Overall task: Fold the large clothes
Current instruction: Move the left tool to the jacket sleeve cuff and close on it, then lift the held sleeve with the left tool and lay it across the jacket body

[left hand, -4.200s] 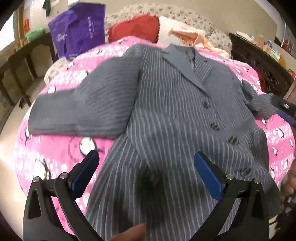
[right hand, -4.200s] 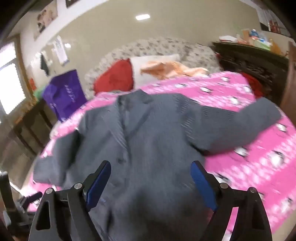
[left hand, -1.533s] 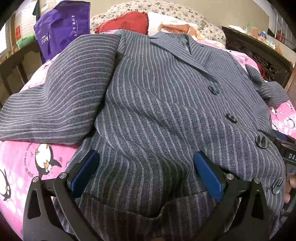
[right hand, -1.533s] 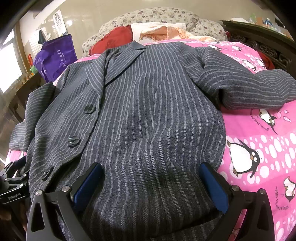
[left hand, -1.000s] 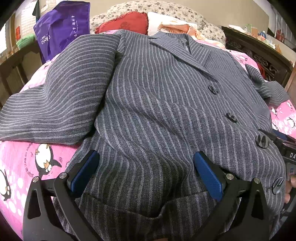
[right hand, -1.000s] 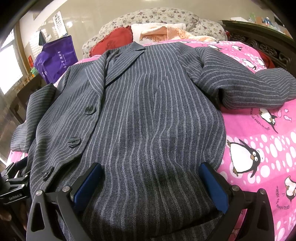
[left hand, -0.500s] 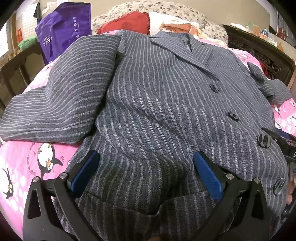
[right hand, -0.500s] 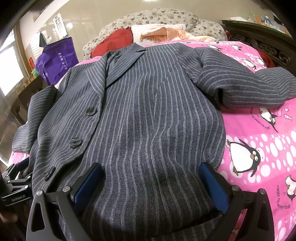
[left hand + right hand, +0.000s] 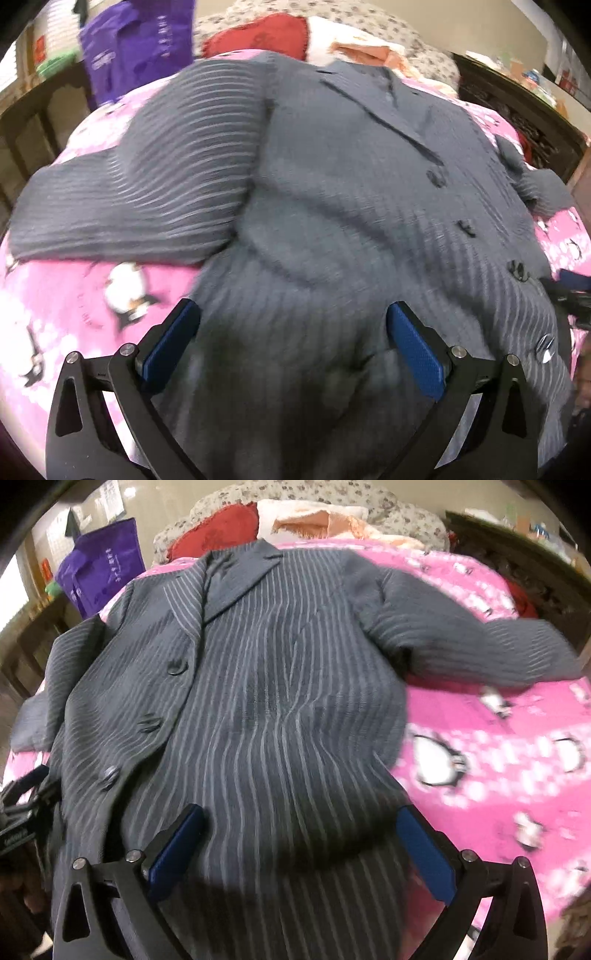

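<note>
left wrist view is motion-blurred, stripes & buttons smeared. jacket (image 9: 351,206) lies front-up across the pink bedspread (image 9: 74,295), collar twd the pillows at the bed's head end; hem cut off by the frame bottom, hidden behind both tools. left gripper (image 9: 291,343) spread wide, nothing between fingers. right gripper (image 9: 299,849) same, over the hem. sleeves out to both sides; bare bedspread on the right edge.

left tongs (image 9: 291,336) spread wide, right tongs (image 9: 299,834) spread wide
</note>
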`<state>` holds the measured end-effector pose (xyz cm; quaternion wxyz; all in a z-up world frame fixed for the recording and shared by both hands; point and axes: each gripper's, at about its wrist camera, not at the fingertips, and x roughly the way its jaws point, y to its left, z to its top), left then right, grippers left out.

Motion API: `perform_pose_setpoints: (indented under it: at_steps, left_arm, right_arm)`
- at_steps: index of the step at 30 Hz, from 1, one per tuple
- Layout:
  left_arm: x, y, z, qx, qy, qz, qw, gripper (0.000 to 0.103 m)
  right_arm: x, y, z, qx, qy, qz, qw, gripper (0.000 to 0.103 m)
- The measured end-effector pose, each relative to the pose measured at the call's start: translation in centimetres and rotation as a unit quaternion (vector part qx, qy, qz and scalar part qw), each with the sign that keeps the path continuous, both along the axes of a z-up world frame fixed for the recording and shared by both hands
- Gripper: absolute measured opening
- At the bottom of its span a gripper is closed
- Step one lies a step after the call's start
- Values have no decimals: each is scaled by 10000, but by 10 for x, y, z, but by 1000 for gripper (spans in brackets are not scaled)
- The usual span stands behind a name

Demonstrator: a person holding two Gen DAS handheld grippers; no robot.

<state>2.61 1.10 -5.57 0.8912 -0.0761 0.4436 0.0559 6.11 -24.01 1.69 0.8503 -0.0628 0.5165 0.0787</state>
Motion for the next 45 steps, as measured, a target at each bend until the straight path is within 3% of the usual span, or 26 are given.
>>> perform_pose_setpoints:
  at_steps: [4,6,7,9,10,13,16,19,21,22,25,30,32,34,35,36,37,40,43,45]
  left_arm:
    - [-12,-5,3,135,-76,52,9999,103]
    - [-11,-9,-11,168,140,-14,9998,103]
    - [-12,-10,-12,192,59,-40,9998,103]
    - [-11,-7,-9,82,168,-75,9998,103]
    - [-11,-3,-5,21,196,-81,9998,103]
    - [-21,22,20,-91,-120,47,9999,103]
    - [-33,68,43,-166,-641,571,9962,103]
    - [-42,128,42,-409,-738,1387,9867,103]
    - [-52,171,24,-896,-583,1962,9747,102]
    - [-55,185,14,-1126,-516,2159,9685,102]
    - [-58,213,-6,-1820,-590,2498,9492,102]
    - [-29,249,-7,-2500,-1037,2707,9238,102]
    - [-18,264,2,-2658,-1191,2745,9164,95]
    - [-13,269,12,-2716,-1231,2698,9156,70]
    - [-11,271,17,-2683,-1247,2646,9179,63]
    - [-8,271,23,-2593,-1232,2585,9224,48]
    - [-9,270,26,-2450,-1175,2568,9275,42]
    - [3,273,26,-2075,-888,2506,9414,42]
    - [6,273,22,-1702,-626,2581,9490,38]
    - [2,271,34,-1431,-706,2508,9548,8]
  right_arm:
    - [-28,24,38,440,-749,500,9950,103]
    - [-35,46,28,552,-537,1042,9916,103]
    - [-36,54,16,474,-331,1226,9908,102]
    - [-33,63,-17,-9,232,1314,9911,102]
    - [-33,61,-23,-19,319,1251,9916,102]
    - [-36,50,-1,496,-67,1207,9914,102]
    - [-35,38,16,526,-681,1155,9896,102]
    - [-26,30,-13,279,-678,1097,9913,102]
    - [-25,28,-37,329,-606,1048,9921,103]
    - [-31,23,-38,498,-776,959,9911,103]
    - [-33,20,-38,590,-781,931,9908,103]
    - [-30,14,-38,698,-803,930,9900,103]
    - [-31,14,-38,705,-828,936,9897,103]
    - [-28,19,-38,708,-842,935,9895,103]
    - [-27,19,-37,707,-847,936,9895,103]
    - [-27,19,-37,713,-852,935,9894,103]
    - [-28,19,-37,716,-852,933,9894,103]
    - [-27,18,-37,738,-879,942,9889,103]
    - [-27,16,-37,790,-869,936,9887,103]
    - [-28,16,-37,792,-868,933,9887,103]
